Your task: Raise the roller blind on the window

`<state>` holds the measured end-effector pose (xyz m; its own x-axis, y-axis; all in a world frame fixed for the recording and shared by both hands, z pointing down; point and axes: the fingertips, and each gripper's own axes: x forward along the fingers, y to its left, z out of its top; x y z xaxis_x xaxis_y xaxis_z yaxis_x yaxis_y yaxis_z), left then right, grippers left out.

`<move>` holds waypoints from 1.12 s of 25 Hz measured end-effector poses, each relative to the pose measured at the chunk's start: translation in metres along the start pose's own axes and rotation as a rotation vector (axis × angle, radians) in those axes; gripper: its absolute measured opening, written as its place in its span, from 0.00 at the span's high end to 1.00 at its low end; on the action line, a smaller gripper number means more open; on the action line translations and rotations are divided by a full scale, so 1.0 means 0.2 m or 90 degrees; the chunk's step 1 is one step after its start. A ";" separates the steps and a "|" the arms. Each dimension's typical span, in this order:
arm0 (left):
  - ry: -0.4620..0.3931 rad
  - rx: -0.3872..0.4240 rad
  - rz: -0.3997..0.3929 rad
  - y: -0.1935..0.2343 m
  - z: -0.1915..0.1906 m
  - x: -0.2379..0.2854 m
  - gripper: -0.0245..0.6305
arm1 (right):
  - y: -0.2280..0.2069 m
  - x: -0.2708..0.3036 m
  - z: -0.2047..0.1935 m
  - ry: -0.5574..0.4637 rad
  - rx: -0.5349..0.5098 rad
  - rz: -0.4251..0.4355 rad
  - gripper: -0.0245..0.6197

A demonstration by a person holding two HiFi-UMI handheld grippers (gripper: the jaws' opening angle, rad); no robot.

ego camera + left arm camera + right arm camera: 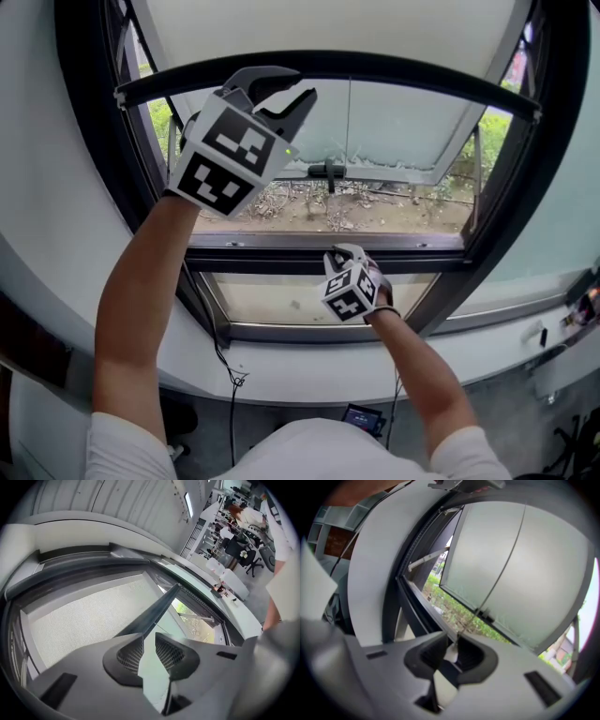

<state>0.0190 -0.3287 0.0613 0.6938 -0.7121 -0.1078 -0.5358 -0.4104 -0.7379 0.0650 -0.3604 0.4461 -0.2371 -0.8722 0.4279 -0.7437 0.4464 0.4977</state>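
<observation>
The roller blind (328, 23) hangs partly down, and its dark bottom bar (394, 73) crosses the top of the window. My left gripper (286, 89) is raised to that bar near its left end. In the left gripper view the bar (157, 609) runs away from just beyond the left gripper (149, 641), whose jaws stand apart with only glass showing between them. My right gripper (345, 253) is low, at the window's middle rail. In the right gripper view the right gripper (452, 646) is shut on a small white pull piece (451, 652) at the end of a thin cord (465, 627).
The pale outer pane (394, 131) is pushed outward, with a dark handle (328, 171) on its lower edge and gravel and plants below it. A thick dark frame (553, 141) rings the window. A cable (223, 352) hangs down by the sill. A phone (362, 417) lies below.
</observation>
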 end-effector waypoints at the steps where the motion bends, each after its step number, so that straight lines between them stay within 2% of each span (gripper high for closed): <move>1: -0.001 -0.004 -0.005 -0.03 -0.01 0.00 0.82 | 0.00 -0.01 0.00 0.000 -0.002 0.000 0.84; 7: -0.004 -0.042 -0.022 -0.14 -0.08 -0.04 0.82 | 0.00 -0.03 -0.02 0.002 -0.008 -0.005 0.84; 22: -0.016 -0.220 -0.062 -0.44 -0.29 -0.16 0.82 | 0.01 -0.07 -0.03 -0.008 -0.008 -0.016 0.84; 28: -0.007 -0.269 -0.072 -0.55 -0.39 -0.20 0.82 | 0.00 -0.07 -0.04 -0.007 -0.007 -0.022 0.84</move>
<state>0.0118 -0.2990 0.1983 0.7632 -0.6441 -0.0513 -0.6047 -0.6840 -0.4080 0.0734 -0.3462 0.4451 -0.2187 -0.8889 0.4025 -0.7449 0.4185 0.5196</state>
